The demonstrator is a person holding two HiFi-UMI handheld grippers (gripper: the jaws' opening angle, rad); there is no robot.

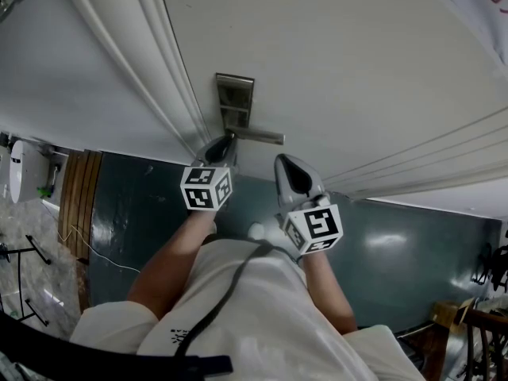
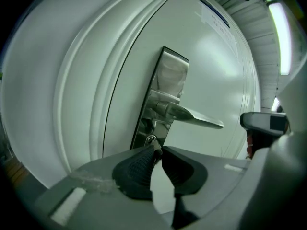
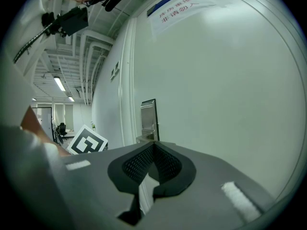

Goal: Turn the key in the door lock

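Three near views, shared lock plate (image 1: 235,101)

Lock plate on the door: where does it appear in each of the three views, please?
Head view: the lock plate is at upper centre.
Left gripper view: the plate is at centre, tall and tilted, with the key at its lower end.
Right gripper view: the plate is small and upright, just left of centre.
Shared landmark: the white door moulding runs just left of the plate.

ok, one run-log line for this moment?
left gripper: shut on key | key: in lock plate, below lever handle | right gripper: shut, empty
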